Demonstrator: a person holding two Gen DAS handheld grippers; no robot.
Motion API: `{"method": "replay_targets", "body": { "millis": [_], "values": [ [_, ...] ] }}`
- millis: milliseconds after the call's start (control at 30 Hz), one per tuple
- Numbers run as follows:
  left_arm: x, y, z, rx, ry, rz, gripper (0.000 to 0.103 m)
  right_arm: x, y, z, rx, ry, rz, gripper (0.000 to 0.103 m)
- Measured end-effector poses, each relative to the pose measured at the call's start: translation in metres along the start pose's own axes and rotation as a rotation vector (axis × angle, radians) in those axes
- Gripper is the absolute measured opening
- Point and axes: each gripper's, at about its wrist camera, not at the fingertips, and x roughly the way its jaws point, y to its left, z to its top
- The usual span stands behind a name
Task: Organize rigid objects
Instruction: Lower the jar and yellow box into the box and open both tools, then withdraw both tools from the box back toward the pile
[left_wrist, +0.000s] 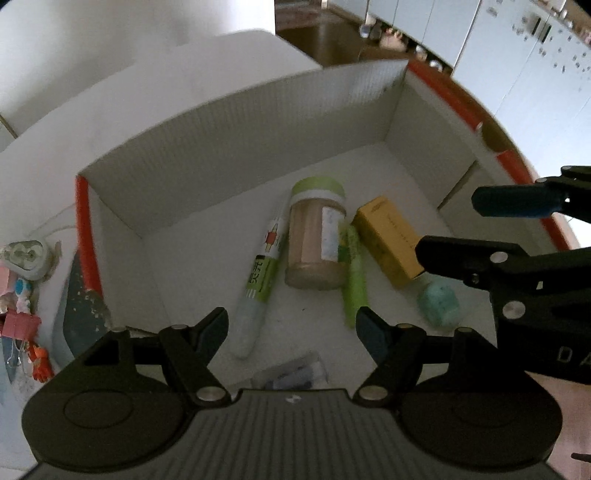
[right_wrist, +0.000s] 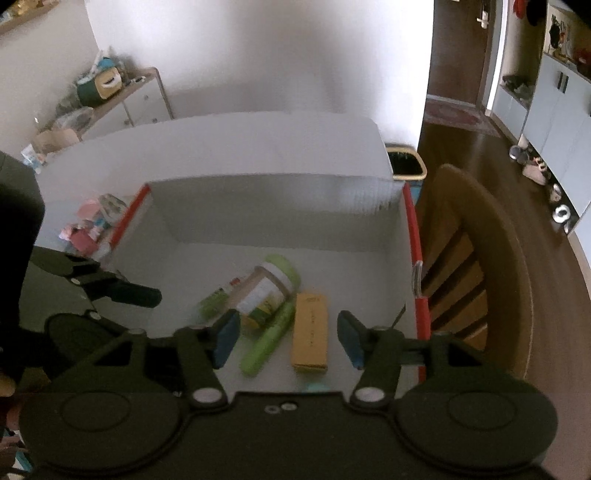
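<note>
A white box (left_wrist: 240, 147) with red edges holds a clear jar with a green lid (left_wrist: 317, 240), a white tube with a green label (left_wrist: 258, 280), a green pen (left_wrist: 354, 280), a yellow carton (left_wrist: 388, 240), a small teal object (left_wrist: 439, 301) and a plastic packet (left_wrist: 295, 373). My left gripper (left_wrist: 291, 328) hangs open above the box's near part, with nothing between its pads. My right gripper (left_wrist: 448, 225) reaches in from the right, also open. In the right wrist view my right gripper (right_wrist: 288, 332) stands open above the pen (right_wrist: 269, 343) and the carton (right_wrist: 310, 336), apart from both.
Pink binder clips and small toys (left_wrist: 22, 317) lie on the white table left of the box (right_wrist: 277, 206). A wooden chair (right_wrist: 480, 258) stands to its right, a bin (right_wrist: 404, 162) behind it. A cluttered cabinet (right_wrist: 129, 99) is far left.
</note>
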Motion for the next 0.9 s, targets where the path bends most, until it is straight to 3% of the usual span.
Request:
{"method": "replay_targets", "body": {
  "millis": [433, 900],
  "values": [
    [-0.060, 0.009, -0.024, -0.076, -0.187, -0.022, 0.076, -0.041, 0.023, 0.006, -0.029, -0.095, 0.038, 0.069],
    [-0.109, 0.077, -0.055, -0.167, -0.348, -0.007, 0.076, -0.051, 0.091, 0.014, -0.045, -0.143, 0.049, 0.083]
  ]
}}
